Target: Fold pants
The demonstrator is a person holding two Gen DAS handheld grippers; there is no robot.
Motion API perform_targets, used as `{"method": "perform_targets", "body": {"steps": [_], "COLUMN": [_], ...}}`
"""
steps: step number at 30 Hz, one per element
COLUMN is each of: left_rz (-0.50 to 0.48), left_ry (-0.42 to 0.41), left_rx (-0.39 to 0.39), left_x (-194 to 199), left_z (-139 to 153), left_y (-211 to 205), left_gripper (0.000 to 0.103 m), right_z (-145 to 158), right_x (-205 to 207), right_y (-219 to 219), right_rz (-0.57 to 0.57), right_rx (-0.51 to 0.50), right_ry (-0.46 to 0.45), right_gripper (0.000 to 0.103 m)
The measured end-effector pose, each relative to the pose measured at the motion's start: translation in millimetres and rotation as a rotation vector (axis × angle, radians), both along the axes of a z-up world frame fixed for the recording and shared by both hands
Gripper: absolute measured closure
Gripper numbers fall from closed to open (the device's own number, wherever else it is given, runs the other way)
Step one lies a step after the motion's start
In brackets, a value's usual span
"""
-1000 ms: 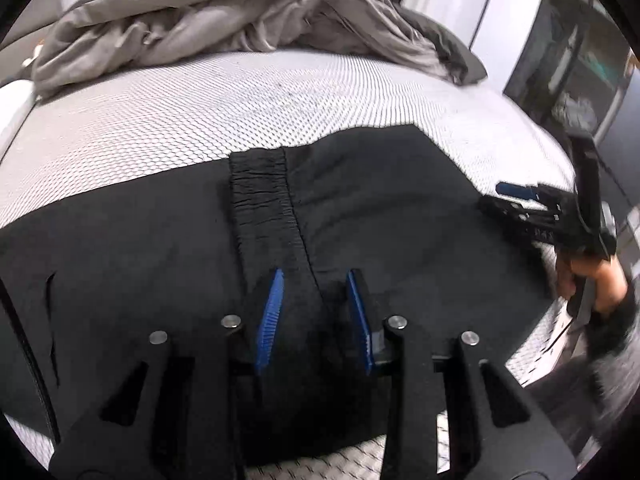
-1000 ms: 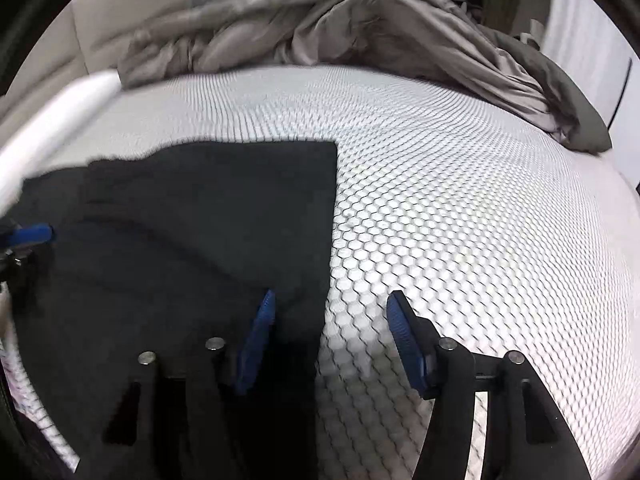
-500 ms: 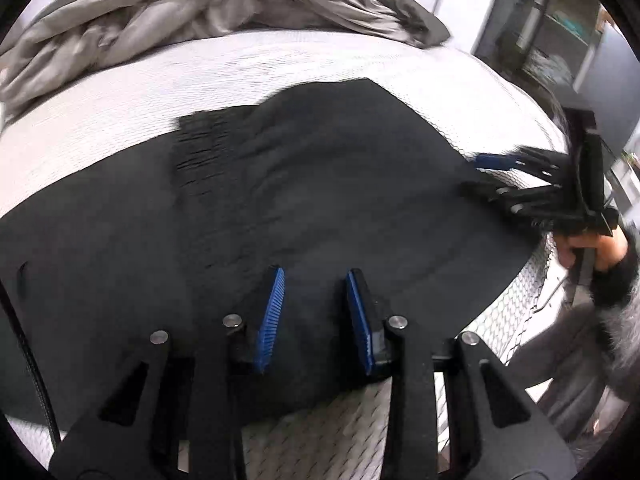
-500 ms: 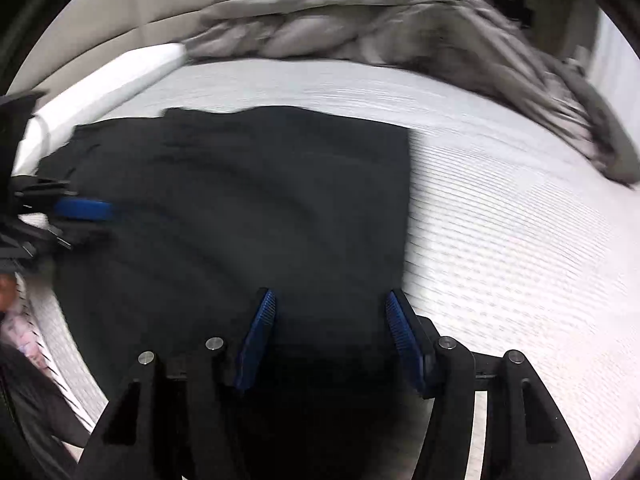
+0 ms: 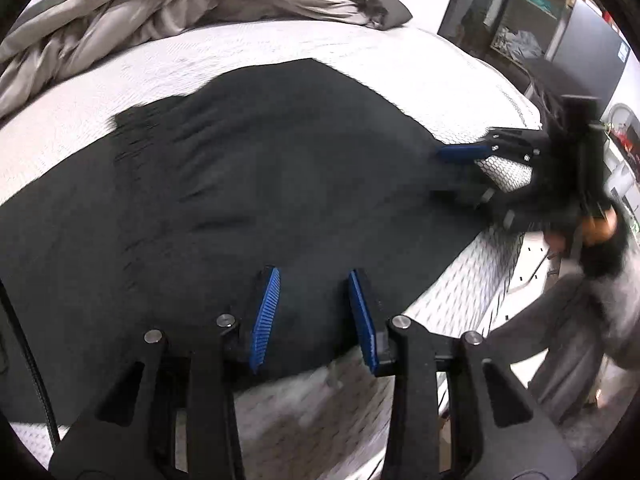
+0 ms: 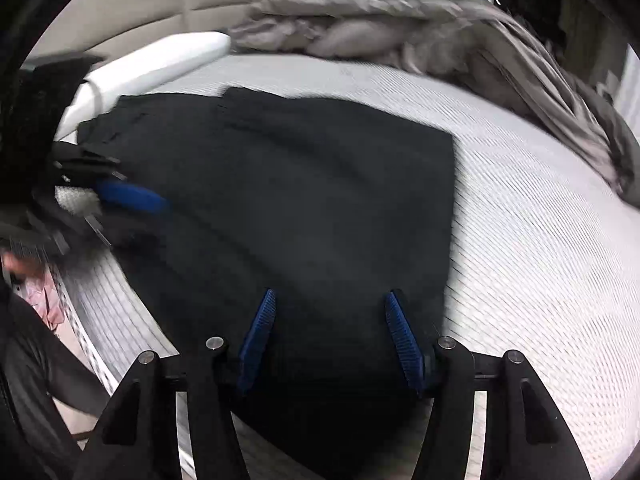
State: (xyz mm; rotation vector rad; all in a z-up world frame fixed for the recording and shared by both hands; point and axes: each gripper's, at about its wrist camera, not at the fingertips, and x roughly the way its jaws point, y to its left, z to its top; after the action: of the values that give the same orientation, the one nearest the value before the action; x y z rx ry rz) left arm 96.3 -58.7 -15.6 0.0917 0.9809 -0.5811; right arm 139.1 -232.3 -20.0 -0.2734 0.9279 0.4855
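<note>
Both tools tilt steeply down over the black pants (image 5: 248, 184) — left tool (image 5: 314, 312) and right tool (image 6: 330, 336) agape, gripping nothing.

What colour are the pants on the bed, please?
Black pants, clearest in the left wrist view.

A big white bed (image 5: 400, 64) fills the room. A crumpled grey blanket (image 5: 192, 4) lies at the top of the picture. Dark shelves (image 5: 524, 12) stand at the upper right.

No writing can be read anywhere here. The black pants (image 5: 260, 184) on the bed carry no visible label.
</note>
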Motion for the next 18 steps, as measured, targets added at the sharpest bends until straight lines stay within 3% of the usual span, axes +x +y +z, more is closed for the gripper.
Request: {"method": "perform_targets", "body": {"steps": [2,4,6,9,11,14,16,18], "left_rz": [-0.001,0.045,0.125,0.289,0.415,0.571,0.633,0.656], "left_ry": [0.021,-0.012,-0.052,-0.086,-0.080,-0.051,-0.040,-0.038], "left_rx": [-0.055,-0.081,-0.122,-0.198,-0.232,-0.275,-0.278,-0.264], "left_x": [-4.3,-6.7,-6.9,-0.5,5.8,18.3,22.0,24.8], "left_z": [7.6,21.3,34.3,44.9,45.6,36.5,30.8,27.1], "left_y": [23.5,42.6,61.6,93.6,116.5,151.1,169.1,177.9], "left_gripper": [0.070,0.065,0.049,0.049,0.049,0.049,0.049,0.049], "right_z": [3.8,10.3,15.7,6.1,-2.9,-23.3,-24.6,0.1], "right_x": [1.0,6.6,17.7,45.2,59.3,90.1,102.8,105.5], "right_y": [-37.2,-64.9,-85.8,-94.9,-88.3,-70.4,-51.9,-43.1], "right_rz": [-0.025,-0.046,-0.128,-0.202,-0.246,-0.268,-0.250,-0.223], "right_rx": [0.049,0.172,0.301,0.503,0.551,0.606,0.580,0.546], "right_ry": [0.042,0.084,0.107,0.210,0.252,0.338,0.340,0.252], "right_gripper": [0.042,0.042,0.042,0.042,0.045,0.073,0.094,0.096]}}
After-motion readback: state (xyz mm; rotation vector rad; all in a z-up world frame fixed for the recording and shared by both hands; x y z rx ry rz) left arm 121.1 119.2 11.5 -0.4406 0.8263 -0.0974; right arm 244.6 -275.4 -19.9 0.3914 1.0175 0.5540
